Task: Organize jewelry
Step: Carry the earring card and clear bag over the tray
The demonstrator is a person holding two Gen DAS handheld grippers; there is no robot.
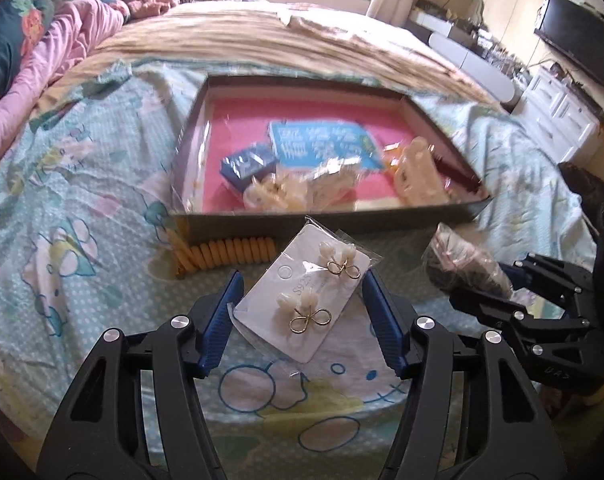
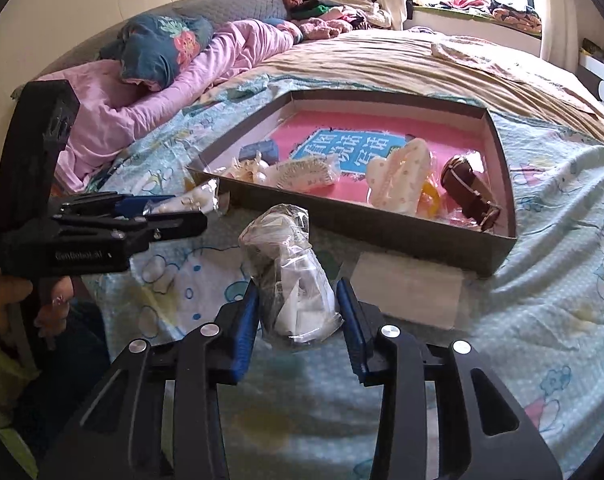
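On the bed (image 1: 81, 216), a white earring card (image 1: 302, 300) in a clear bag lies between the blue fingers (image 1: 217, 316) of the left gripper (image 1: 302, 316). The fingers are spread wide and sit just beside the card's edges. The card holds two small gold bows with white flower tops. The right gripper (image 2: 297, 328) also has its fingers spread, one on each side of a crinkly clear bag (image 2: 289, 276) with white and dark bits inside. Just behind both sits a flat box (image 2: 498, 248) with a pink floor. Inside it lie a brown watch (image 2: 468, 192), a white clip (image 2: 402, 176) and small packets.
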